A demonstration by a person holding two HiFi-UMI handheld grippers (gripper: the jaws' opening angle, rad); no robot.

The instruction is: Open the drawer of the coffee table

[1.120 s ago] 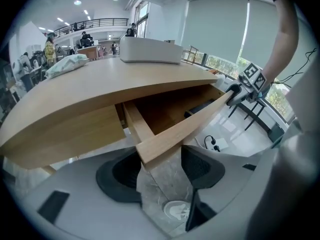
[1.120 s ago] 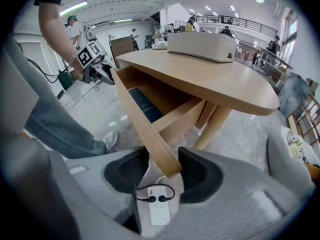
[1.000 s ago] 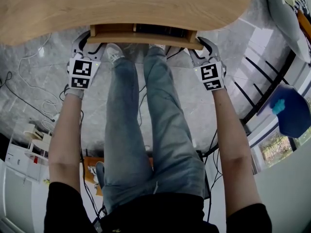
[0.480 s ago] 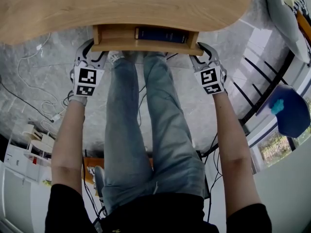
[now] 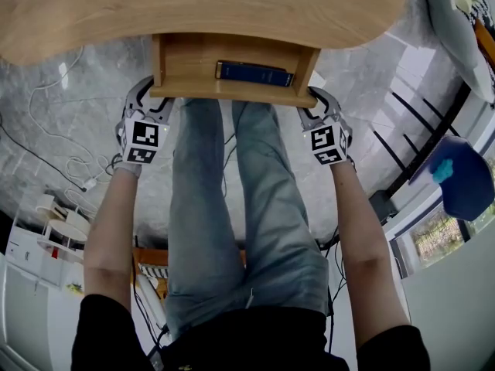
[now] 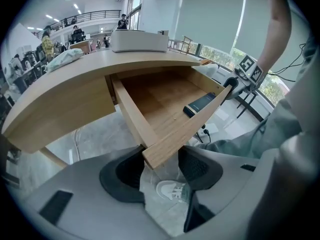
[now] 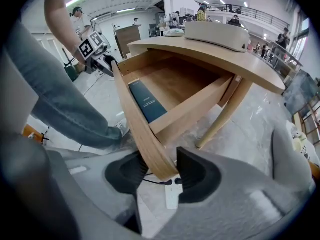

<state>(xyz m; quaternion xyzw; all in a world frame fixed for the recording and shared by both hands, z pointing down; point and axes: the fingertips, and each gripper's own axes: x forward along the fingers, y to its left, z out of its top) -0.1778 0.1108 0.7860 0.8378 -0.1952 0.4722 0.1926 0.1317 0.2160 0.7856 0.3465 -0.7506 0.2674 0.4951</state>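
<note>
Now the drawer [image 5: 189,64] stands open below the coffee table [image 5: 193,10] at upper centre, a dark book [image 5: 254,73] inside. Left gripper [image 5: 155,97] and right gripper [image 5: 313,103] each clamp a front corner.

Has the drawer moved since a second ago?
Yes. The drawer has slid further out from under the fixed tabletop, toward the person's legs; more of its floor and the dark book inside now show.
</note>
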